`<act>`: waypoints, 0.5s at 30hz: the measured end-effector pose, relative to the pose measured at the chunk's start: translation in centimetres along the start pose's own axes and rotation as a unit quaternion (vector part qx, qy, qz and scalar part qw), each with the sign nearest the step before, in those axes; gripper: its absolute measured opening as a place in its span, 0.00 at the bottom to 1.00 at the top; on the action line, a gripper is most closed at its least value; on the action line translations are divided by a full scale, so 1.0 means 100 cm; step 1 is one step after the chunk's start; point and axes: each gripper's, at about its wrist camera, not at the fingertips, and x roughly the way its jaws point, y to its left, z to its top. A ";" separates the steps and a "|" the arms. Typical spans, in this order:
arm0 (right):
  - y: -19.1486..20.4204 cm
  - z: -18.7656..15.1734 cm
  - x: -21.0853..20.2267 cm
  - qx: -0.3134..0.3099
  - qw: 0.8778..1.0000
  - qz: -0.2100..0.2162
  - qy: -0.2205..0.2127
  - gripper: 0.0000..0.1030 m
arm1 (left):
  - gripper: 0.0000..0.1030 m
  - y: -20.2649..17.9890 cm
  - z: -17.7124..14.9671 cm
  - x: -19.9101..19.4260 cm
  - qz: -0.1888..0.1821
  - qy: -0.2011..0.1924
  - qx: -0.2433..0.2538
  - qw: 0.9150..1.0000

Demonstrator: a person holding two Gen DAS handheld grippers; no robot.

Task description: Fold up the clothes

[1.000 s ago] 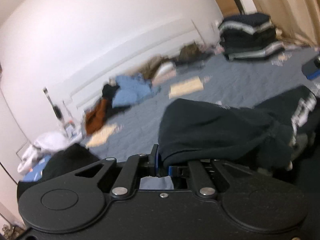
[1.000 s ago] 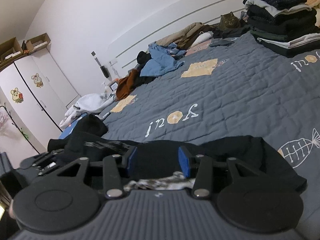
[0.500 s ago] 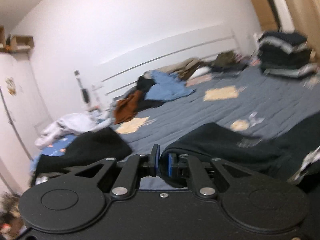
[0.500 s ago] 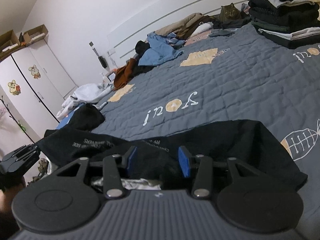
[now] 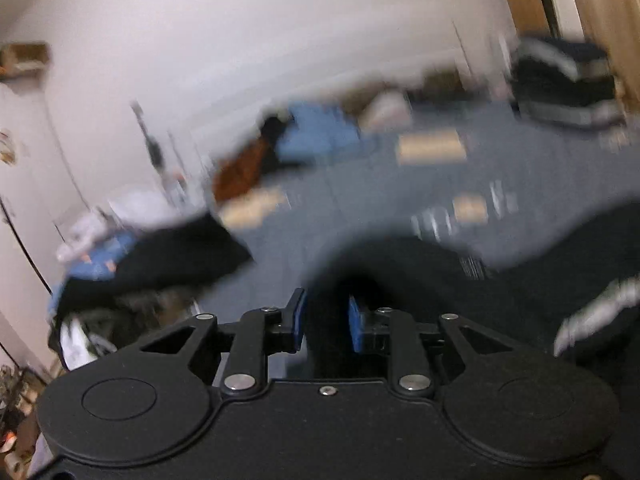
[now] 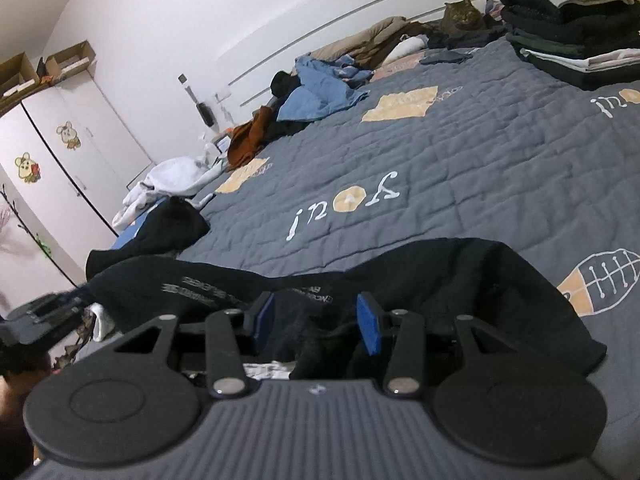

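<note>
A black garment with white lettering [image 6: 440, 280] lies stretched along the near edge of the grey quilt [image 6: 460, 152]. My right gripper [image 6: 316, 320] is open, low over the garment's bunched middle, and black cloth lies between its blue pads without being pinched. In the left wrist view, which is blurred by motion, my left gripper [image 5: 326, 316] has its pads apart, with a fold of the same black garment [image 5: 440, 280] standing in the gap. The left gripper [image 6: 36, 320] also shows at the far left edge of the right wrist view.
A tall stack of folded clothes [image 6: 572, 20] sits at the far right of the bed, with a cat [image 6: 460, 16] beside it. Unfolded blue [image 6: 320, 88], orange [image 6: 248, 140], white [image 6: 176, 180] and black [image 6: 168, 228] clothes lie along the left side. A white wardrobe [image 6: 60, 160] stands beyond.
My left gripper's pads were shut on the black garment and have now parted. The left view swings and blurs. The garment has been drawn out longer across the quilt; the right gripper stays open.
</note>
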 end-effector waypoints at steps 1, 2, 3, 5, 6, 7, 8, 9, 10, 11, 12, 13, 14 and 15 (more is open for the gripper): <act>0.000 0.000 0.000 0.000 1.000 0.000 0.001 0.43 | 0.22 0.001 -0.005 0.003 0.002 0.014 0.012 1.000; 0.000 -0.001 0.000 -0.001 1.000 0.001 0.002 0.43 | 0.23 0.002 -0.011 0.007 0.004 0.028 0.024 0.999; 0.001 -0.001 0.001 -0.001 1.000 0.001 0.003 0.43 | 0.28 0.003 -0.016 0.010 0.006 0.042 0.036 0.998; 0.001 -0.002 0.001 -0.002 1.000 0.001 0.006 0.43 | 0.38 0.007 -0.029 0.020 0.007 0.056 0.042 0.998; 0.001 -0.003 0.003 -0.002 1.000 0.000 0.009 0.43 | 0.45 0.010 -0.036 0.024 0.003 0.058 0.036 0.998; 0.001 -0.004 0.004 -0.002 1.000 -0.001 0.012 0.43 | 0.46 0.012 -0.041 0.027 -0.005 0.057 0.024 0.998; 0.001 -0.005 0.005 -0.002 1.000 -0.001 0.014 0.43 | 0.47 0.012 -0.042 0.030 -0.005 0.055 0.020 0.998; 0.001 -0.005 0.005 -0.003 1.000 -0.001 0.015 0.43 | 0.48 0.012 -0.044 0.033 -0.005 0.053 0.017 0.998; 0.002 -0.005 0.006 -0.004 1.000 0.000 0.016 0.43 | 0.48 0.012 -0.045 0.036 -0.005 0.052 0.014 0.999; 0.002 -0.005 0.006 -0.005 1.000 0.001 0.017 0.43 | 0.48 0.012 -0.046 0.039 -0.005 0.050 0.011 0.999; 0.003 -0.006 0.006 -0.005 1.000 0.002 0.017 0.43 | 0.48 0.012 -0.047 0.042 -0.005 0.048 0.008 0.999; 0.003 -0.006 0.006 -0.005 1.000 0.003 0.017 0.43 | 0.49 0.011 -0.049 0.044 -0.005 0.047 0.005 0.999; 0.003 -0.006 0.006 -0.005 1.000 0.005 0.017 0.43 | 0.49 0.011 -0.050 0.047 -0.005 0.045 0.002 0.999; 0.003 -0.006 0.007 -0.005 1.000 0.005 0.018 0.43 | 0.49 0.011 -0.051 0.050 -0.005 0.043 -0.001 0.999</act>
